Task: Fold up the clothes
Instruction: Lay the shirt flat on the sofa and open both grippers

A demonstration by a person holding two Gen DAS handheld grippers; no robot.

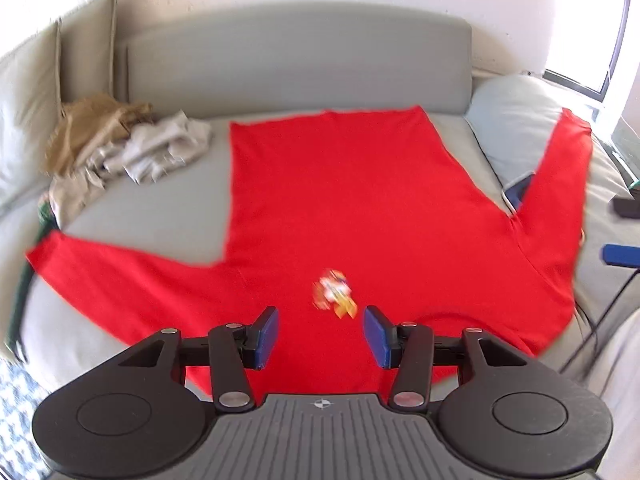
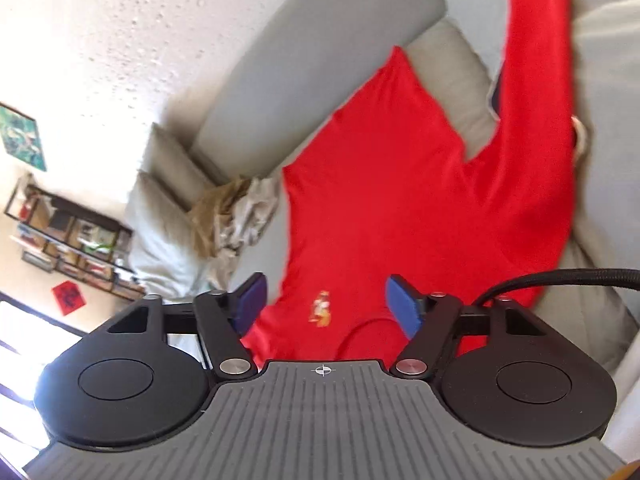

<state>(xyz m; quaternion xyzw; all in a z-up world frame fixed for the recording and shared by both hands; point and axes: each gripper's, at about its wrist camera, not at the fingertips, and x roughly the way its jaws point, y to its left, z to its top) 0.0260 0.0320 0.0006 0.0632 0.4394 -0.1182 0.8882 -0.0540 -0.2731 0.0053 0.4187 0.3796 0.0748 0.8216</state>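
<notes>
Both grippers, left (image 1: 320, 336) and right (image 2: 323, 306), hover spread and empty. Ahead of them a red shirt (image 1: 344, 208) lies flat on the sofa (image 1: 296, 64), sleeves out, unfolded; beyond-left, crumpled clothes (image 1: 132, 148) wait. Folding seems barely begun.

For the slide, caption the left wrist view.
Open left gripper hovers over a red long-sleeved shirt spread flat on a grey sofa, beside unfolded clothes.

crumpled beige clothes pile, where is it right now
In the left wrist view the crumpled beige clothes pile sits far left on the sofa, beside the spread red shirt.
</notes>
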